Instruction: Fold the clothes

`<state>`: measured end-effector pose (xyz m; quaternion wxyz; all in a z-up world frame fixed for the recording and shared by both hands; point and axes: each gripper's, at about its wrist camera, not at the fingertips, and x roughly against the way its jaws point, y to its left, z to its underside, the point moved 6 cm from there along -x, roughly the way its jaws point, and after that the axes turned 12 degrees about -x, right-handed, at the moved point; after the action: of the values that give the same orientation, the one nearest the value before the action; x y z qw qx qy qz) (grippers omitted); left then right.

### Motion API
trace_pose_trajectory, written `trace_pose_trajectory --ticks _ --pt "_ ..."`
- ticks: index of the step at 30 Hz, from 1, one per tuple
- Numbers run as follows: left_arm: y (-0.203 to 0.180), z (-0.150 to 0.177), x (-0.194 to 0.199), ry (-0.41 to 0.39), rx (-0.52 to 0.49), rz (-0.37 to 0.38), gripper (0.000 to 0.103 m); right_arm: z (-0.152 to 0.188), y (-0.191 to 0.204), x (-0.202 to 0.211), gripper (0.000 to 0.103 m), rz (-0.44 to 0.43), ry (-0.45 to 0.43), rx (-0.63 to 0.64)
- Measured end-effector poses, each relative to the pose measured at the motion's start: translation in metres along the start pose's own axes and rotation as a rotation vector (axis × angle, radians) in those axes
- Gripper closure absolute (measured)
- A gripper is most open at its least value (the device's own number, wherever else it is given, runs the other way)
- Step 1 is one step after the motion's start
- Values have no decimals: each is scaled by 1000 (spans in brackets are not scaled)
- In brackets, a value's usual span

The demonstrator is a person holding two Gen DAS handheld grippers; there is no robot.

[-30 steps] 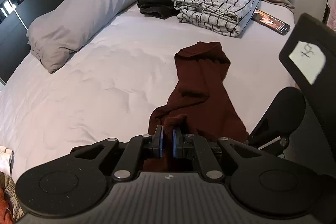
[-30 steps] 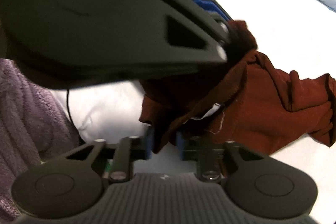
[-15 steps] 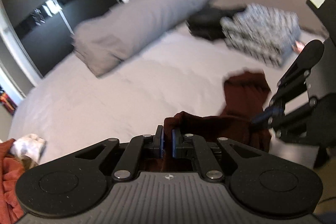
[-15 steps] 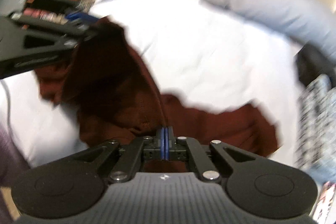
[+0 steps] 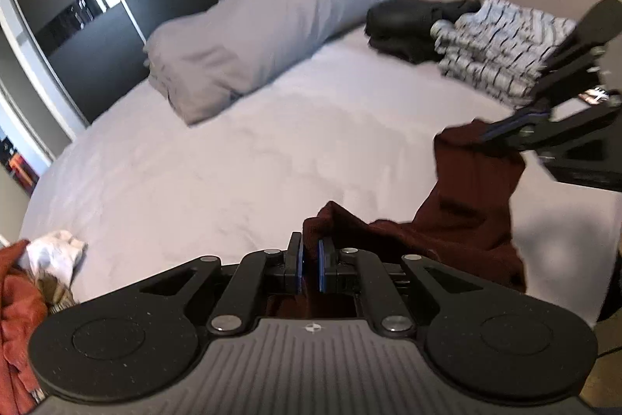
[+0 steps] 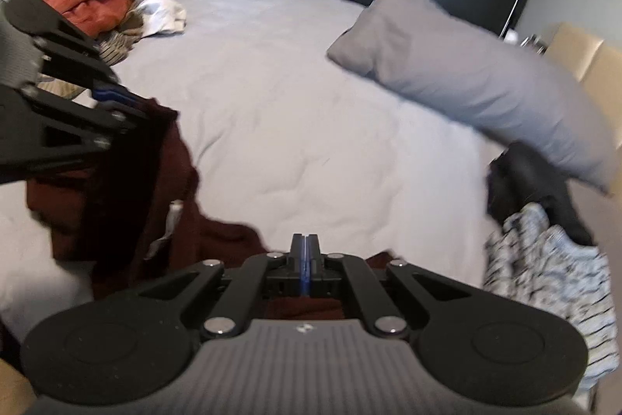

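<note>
left wrist view: the left gripper (image 5: 310, 269) has its blue-padded fingers pinched on a raised fold of the dark maroon knit garment (image 5: 462, 220), which lies on the near right part of the pale grey bed sheet (image 5: 233, 174). the right gripper (image 5: 505, 130) enters from the right with its fingers pressed on another edge of the same garment, so the cloth hangs slack between the two grips. well beyond, a folded black garment (image 5: 404, 26) and a folded grey striped garment (image 5: 501, 53) sit side by side near the long grey pillow (image 5: 272, 37). a heap of unfolded rust and white clothes (image 5: 35, 275) lies at the left edge.

right wrist view: the right gripper (image 6: 306, 265) shows its fingers pressed together; maroon cloth sits directly under and behind them, but the fabric between the pads is not resolved here. the left gripper (image 6: 116, 100) appears at left, clamped on the garment (image 6: 171, 181), where a small white tag is visible inside the cloth. the striped garment (image 6: 544, 259) lies just beside the right gripper body.

risks: each grip holds only a small bite of fabric. a sharp spread of the two grippers would probably pull an edge free. if the pinched points are not matching corners, the cloth is likely to lay out twisted. the right gripper could also brush the finished stack and disturb it.

writing: the garment tag is too blurred to read. no brand or other text is legible in either view.
</note>
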<state>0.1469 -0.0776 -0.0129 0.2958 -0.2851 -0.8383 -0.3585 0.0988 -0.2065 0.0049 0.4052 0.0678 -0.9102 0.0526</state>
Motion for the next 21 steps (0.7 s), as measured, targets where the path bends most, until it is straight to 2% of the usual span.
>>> trace_pose_trajectory --ticks 3,5,7,9,21 --pt "3 10 -6 24 31 15 96 17 7 0 98 -6 30 11" --pt "5 17 -6 33 55 22 88 25 7 -3 98 -10 56 12" --pt "7 23 -5 41 78 29 67 33 5 -8 98 -20 86 3" --pt "9 30 -5 50 101 36 54 42 6 -7 98 -36 109 -15" --pt "22 67 -9 101 247 76 54 83 30 -4 96 -183 268 -82"
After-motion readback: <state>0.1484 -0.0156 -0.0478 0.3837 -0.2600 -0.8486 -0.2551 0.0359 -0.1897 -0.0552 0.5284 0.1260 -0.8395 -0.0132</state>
